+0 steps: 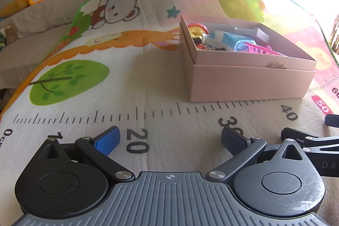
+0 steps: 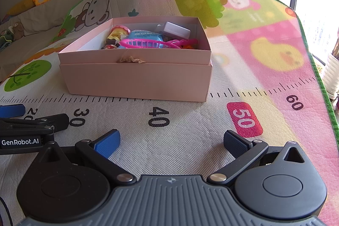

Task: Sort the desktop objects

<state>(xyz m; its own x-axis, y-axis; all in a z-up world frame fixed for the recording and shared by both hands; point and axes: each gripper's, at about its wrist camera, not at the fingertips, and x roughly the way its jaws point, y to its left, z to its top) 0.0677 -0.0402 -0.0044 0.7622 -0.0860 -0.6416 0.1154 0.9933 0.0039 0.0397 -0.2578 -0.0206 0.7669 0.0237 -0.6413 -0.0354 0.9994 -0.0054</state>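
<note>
Presently both the left gripper [image 1: 169, 139] and right gripper [image 2: 171, 141] are resting spread and empty on the mat [image 2: 169, 158], while sorted toys are sitting in the pink box [image 2: 135, 79], whose overhanging pink racket [image 2: 148, 43] is risking snagging on any reach.

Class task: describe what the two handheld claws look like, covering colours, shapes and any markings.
Each claw, left and right, has black linkage arms with silver pivots, blue textured pads, round black housings and a ribbed grey body. White "GenRobot.AI" lettering marks the left one's side.
</note>
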